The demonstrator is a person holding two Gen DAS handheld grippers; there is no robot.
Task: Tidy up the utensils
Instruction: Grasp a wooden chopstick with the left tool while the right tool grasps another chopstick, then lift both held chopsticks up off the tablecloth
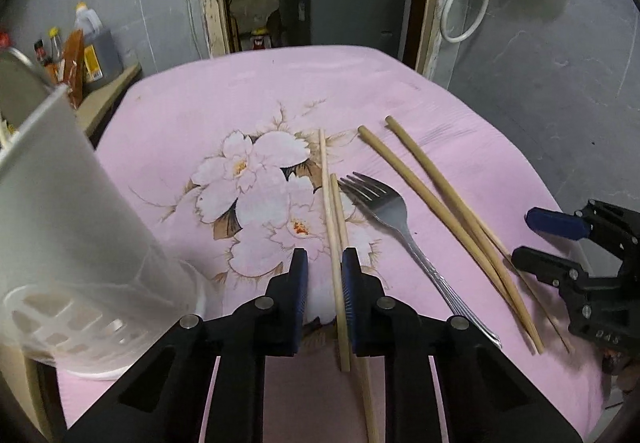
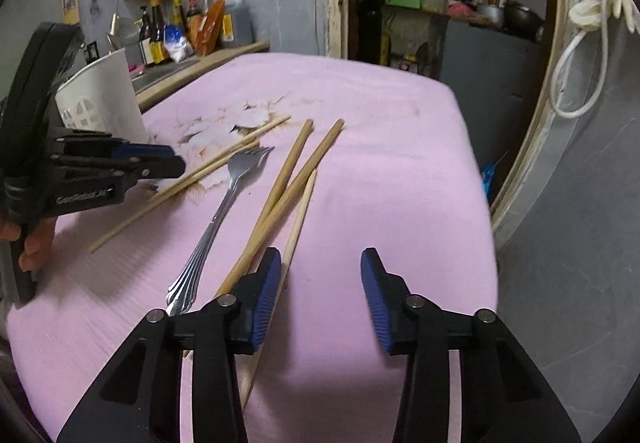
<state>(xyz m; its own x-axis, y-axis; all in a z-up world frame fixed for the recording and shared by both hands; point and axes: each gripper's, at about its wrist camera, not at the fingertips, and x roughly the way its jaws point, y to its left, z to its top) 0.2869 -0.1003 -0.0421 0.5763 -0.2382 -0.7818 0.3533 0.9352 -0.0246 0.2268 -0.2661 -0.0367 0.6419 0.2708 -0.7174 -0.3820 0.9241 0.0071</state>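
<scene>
From the left wrist, the left gripper [image 1: 325,263] hangs low over a pink cloth [image 1: 400,91] printed with pale flowers, spread soft and faintly ribbed across the counter. Its jaws stand a narrow gap apart with two thin light chopsticks [image 1: 329,203] running between them; one stick lies against the right pad, the left pad stands clear, so no firm grip shows. At 9 o'clock a white plastic holder [image 1: 72,211] with a slotted base crowds the cloth's left edge. At 2 o'clock lies a steel fork [image 1: 384,211], tines toward 11, and beyond it two thicker brown chopsticks [image 1: 440,199] that cross near their thin ends. The far half of the cloth is bare up to its rounded edge. The right gripper [image 1: 532,239] sits at 3 o'clock, over the brown sticks' thin ends.

From the right wrist, the right gripper [image 2: 320,283] stands partly open with nothing between its blue ridged pads; its left finger [image 2: 262,299] overlaps a pale stick [image 2: 296,227] and the brown pair [image 2: 280,191]. The fork [image 2: 218,219] lies toward 10 o'clock. Bare cloth [image 2: 400,163] runs from 12 to 3 o'clock to a drop-off edge. At 9 o'clock are the left gripper [image 2: 172,159] and the holder [image 2: 108,91].
</scene>
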